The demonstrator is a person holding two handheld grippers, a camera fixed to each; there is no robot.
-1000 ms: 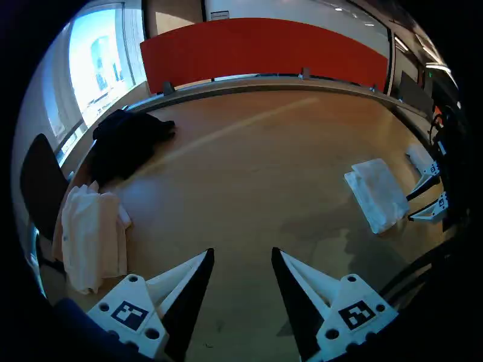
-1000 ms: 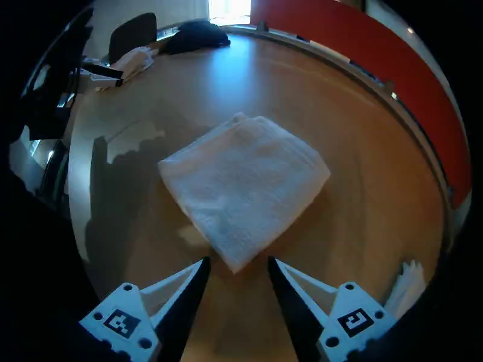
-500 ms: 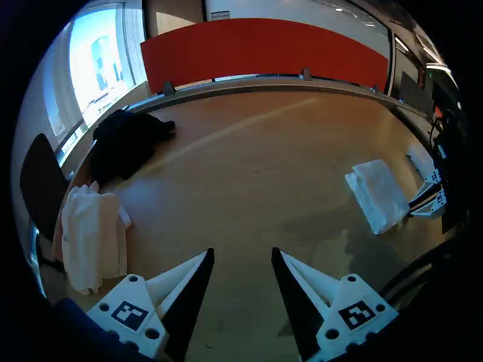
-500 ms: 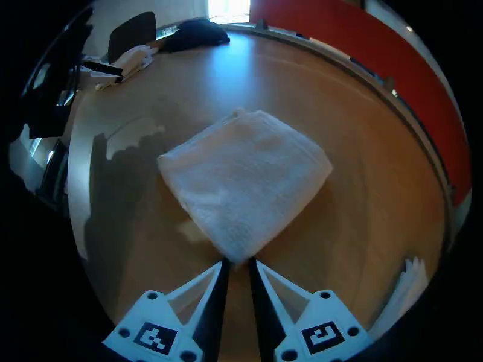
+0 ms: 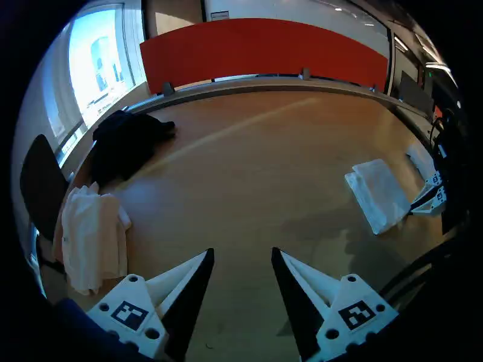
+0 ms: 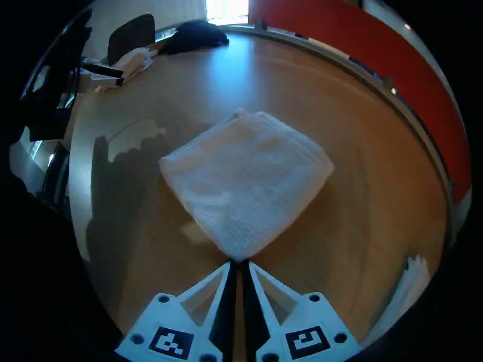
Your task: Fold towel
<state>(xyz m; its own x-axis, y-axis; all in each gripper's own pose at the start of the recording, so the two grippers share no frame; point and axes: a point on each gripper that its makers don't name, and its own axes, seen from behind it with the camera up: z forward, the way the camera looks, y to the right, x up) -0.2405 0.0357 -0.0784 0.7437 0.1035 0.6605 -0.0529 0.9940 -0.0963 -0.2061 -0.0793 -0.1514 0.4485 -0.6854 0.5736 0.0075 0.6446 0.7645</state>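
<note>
Lying folded | towel [image 6: 247, 175] | corner at right gripper [image 6: 239, 264] tips

Table [image 5: 253, 157] seen low & wide from left gripper view; towel [image 6: 247, 175] viewed close-up from right gripper view; both shared.

The left gripper [image 5: 241, 250] and the right gripper [image 6: 239, 263] each have 2 white, wedge-shaped fingers [image 5: 175, 280] with black inner faces, tapering to points. At the bottom of the frame, each finger base bears 1 square black-and-white marker [image 5: 128, 314] among small round holes.
</note>
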